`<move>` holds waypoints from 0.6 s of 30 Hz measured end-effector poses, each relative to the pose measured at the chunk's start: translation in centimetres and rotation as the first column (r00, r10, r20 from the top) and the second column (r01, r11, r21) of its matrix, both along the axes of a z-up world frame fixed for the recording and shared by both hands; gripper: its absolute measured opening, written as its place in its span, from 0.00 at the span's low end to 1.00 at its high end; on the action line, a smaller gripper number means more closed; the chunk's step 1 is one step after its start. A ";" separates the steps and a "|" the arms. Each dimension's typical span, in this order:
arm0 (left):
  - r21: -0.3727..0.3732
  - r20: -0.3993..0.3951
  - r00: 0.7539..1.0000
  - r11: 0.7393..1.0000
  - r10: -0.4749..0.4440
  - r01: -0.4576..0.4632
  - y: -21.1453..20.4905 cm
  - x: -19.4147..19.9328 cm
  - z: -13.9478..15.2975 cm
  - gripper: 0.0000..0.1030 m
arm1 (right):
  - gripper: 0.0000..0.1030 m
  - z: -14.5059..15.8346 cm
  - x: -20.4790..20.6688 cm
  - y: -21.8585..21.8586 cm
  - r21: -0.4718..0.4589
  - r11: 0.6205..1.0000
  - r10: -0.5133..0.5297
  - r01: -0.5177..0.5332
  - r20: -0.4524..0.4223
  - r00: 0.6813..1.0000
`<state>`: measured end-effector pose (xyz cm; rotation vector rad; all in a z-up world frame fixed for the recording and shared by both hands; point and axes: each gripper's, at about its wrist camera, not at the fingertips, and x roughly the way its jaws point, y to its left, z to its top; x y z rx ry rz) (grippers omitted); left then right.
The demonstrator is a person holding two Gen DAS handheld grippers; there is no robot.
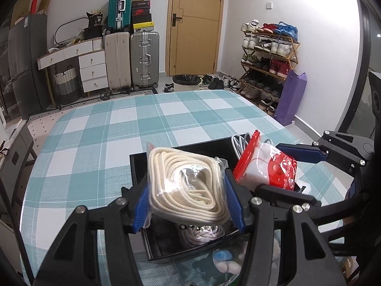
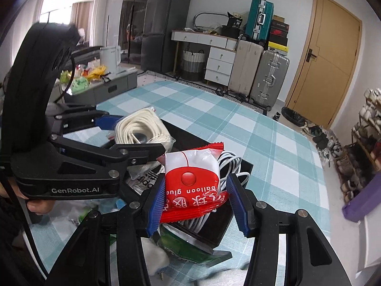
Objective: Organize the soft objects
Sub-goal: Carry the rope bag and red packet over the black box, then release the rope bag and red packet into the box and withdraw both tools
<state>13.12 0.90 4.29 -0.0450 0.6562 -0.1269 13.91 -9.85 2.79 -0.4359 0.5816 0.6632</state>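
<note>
1. Checked cloth in teal and white covers the desk point(image 1: 100, 128) that carries everything we handle.
2. At the left, our left claw point(image 1: 188, 197) is closed on a clear plastic bag of coiled cream rope point(image 1: 188, 181); its blue ribbed pads point(image 1: 140, 212) press the bag's two sides. In the right wrist view the same bag point(image 2: 142, 128) shows further back, to the left.
3. That bag hangs over the near left part of a black rectangular tray point(image 1: 171, 152) standing on the desk. Beneath it, inside the tray, lies another clear bag of pale cord point(image 1: 204, 233), partly hidden.
4. Nearer to us than the tray, loose on the cloth, we see something blue and white and fluffy point(image 1: 223, 259); we cannot tell what it is.
5. To the right, our right claw point(image 2: 197, 197) grips a red and white plastic packet printed "balloon glue" point(image 2: 190, 181), a blue pad point(image 2: 157, 202) on each side of it. From the left wrist view the packet point(image 1: 269, 169) stands tilted over the tray's right side.
6. Behind the packet a bundle of white cable point(image 2: 231, 164) rests in the tray point(image 2: 221, 221).
7. Under the tray's near corner in the right wrist view lies a green wrapper point(image 2: 188, 247), and beside it a white cotton tuft point(image 2: 154, 252).
</note>
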 end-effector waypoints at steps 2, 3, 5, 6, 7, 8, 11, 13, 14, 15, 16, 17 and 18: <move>0.001 -0.001 1.000 1.000 -0.001 0.001 0.0 0.1 -0.1 0.54 | 0.50 -0.2 0.0 0.2 -0.014 1.000 0.011 -0.011 0.002 1.000; 0.000 -0.001 1.000 1.000 -0.001 0.001 0.0 0.1 0.0 0.54 | 0.50 -0.3 0.0 0.2 -0.018 1.000 0.018 -0.018 0.000 1.000; 0.002 0.000 1.000 1.000 0.002 -0.002 0.0 0.1 0.0 0.54 | 0.50 -0.4 0.0 0.4 -0.033 0.999 0.026 -0.026 0.005 1.000; 0.002 -0.001 1.000 1.000 0.001 -0.001 0.0 0.2 0.0 0.54 | 0.50 -0.5 -0.1 0.4 -0.036 0.999 0.030 -0.029 0.007 1.000; 0.002 -0.001 1.000 1.000 0.000 0.000 -0.1 0.3 0.0 0.54 | 0.50 -0.5 -0.1 0.5 -0.040 0.999 0.033 -0.032 0.008 0.999; 0.003 0.000 1.000 1.000 0.003 -0.003 -0.1 0.3 -0.1 0.54 | 0.50 -0.5 -0.1 0.6 -0.045 0.998 0.034 -0.034 0.009 0.999; 0.003 -0.002 1.000 1.000 0.007 -0.007 0.0 0.5 -0.2 0.54 | 0.50 -0.7 0.0 0.8 -0.068 0.997 0.046 -0.045 0.012 0.999; 0.001 -0.001 1.000 1.000 0.010 -0.010 0.2 0.6 -0.3 0.54 | 0.50 -0.7 0.1 0.9 -0.071 0.996 0.051 -0.050 0.013 0.999; 0.002 -0.001 1.000 1.000 0.012 -0.012 0.2 0.7 -0.3 0.54 | 0.50 -0.8 0.2 1.0 -0.073 0.996 0.053 -0.051 0.013 0.999; 0.004 -0.001 1.000 1.000 0.013 -0.013 0.2 0.6 -0.3 0.54 | 0.51 -0.8 0.3 1.1 -0.075 0.996 0.054 -0.053 0.013 0.998; 0.005 0.000 1.000 1.000 0.013 -0.013 0.3 0.6 -0.3 0.54 | 0.53 -0.8 0.3 1.1 -0.078 0.995 0.057 -0.055 0.013 0.998; 0.005 0.000 1.000 1.000 0.013 -0.013 0.3 0.6 -0.3 0.54 | 0.58 -0.8 0.2 1.1 -0.078 0.995 0.059 -0.058 0.018 0.998; 0.005 0.000 1.000 1.000 0.015 -0.015 0.3 0.6 -0.3 0.54 | 0.62 -0.7 0.3 1.1 -0.076 0.996 0.057 -0.055 0.023 0.998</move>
